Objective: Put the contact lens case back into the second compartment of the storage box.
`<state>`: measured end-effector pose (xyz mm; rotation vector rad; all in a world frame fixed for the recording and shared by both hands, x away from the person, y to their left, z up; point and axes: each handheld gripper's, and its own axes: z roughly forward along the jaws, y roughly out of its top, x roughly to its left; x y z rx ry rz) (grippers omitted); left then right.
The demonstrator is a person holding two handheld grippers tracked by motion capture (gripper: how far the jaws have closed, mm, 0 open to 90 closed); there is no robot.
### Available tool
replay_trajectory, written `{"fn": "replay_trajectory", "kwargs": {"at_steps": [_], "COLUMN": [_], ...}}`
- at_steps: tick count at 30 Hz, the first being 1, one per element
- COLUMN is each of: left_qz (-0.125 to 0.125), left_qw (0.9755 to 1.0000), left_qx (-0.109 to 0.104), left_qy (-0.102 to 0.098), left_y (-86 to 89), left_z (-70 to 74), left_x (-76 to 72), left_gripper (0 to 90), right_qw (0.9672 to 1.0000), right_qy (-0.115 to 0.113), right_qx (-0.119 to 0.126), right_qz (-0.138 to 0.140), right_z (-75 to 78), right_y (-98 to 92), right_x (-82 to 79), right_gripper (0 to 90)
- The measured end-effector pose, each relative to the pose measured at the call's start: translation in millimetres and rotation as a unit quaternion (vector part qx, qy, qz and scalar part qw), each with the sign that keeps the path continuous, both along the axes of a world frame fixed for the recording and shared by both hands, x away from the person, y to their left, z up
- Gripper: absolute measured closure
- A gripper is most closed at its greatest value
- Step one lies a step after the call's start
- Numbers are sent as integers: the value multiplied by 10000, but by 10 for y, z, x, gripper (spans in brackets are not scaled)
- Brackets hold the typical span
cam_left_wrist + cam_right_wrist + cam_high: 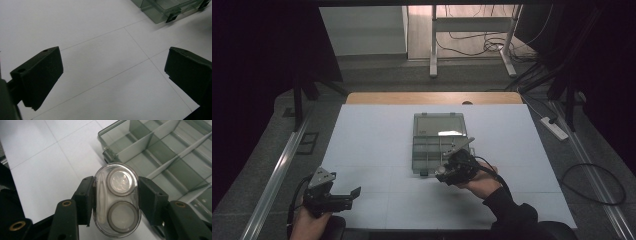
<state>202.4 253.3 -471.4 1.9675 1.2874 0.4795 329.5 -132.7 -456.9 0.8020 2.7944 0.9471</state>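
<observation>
A white sheeted tabletop (pixel 377 150), ruled by faint seams, lies under dim light, a strip of bare wood showing at its far edge. Beyond it the grey floor carries a white metal frame stand (pixel 472 30), loose black cables (pixel 492 45) and a white power strip (pixel 554 128); dark curtains close both sides.

At mid-table sits a clear smoky plastic compartment box (pixel 437 145), its lid (pixel 439 125) folded back flat. From above, the right gripper (pixel 451 169) hovers at the box's near right corner, its load hidden by the hand. The right gripper view reveals it: a transparent oval plastic case with two round wells (pixel 117 200) clamped between the two black pads, held above the white surface just beside the box's divided, empty compartments (pixel 160 157).

The left gripper (pixel 343 196) rests near the table's front left corner, well apart from the box. Its own view shows the jaws spread wide with nothing between them, and one corner of the box (pixel 162 10).
</observation>
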Motion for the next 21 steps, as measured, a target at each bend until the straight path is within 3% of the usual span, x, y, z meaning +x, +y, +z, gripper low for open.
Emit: {"fn": "replay_trajectory", "kwargs": {"at_steps": [12, 21], "left_qz": [5, 4], "left_qw": [10000, 10000], "left_qx": [-10, -13], "left_qy": [2, 1], "left_y": [1, 3], "left_z": [0, 0], "left_x": [1, 1], "left_gripper": [19, 19], "right_qw": [9989, 9971], "right_qy": [80, -34], "right_qx": [180, 236], "right_qz": [-417, -722], "right_z": [33, 34], "right_y": [-19, 59], "right_x": [208, 352], "right_gripper": [493, 492]}}
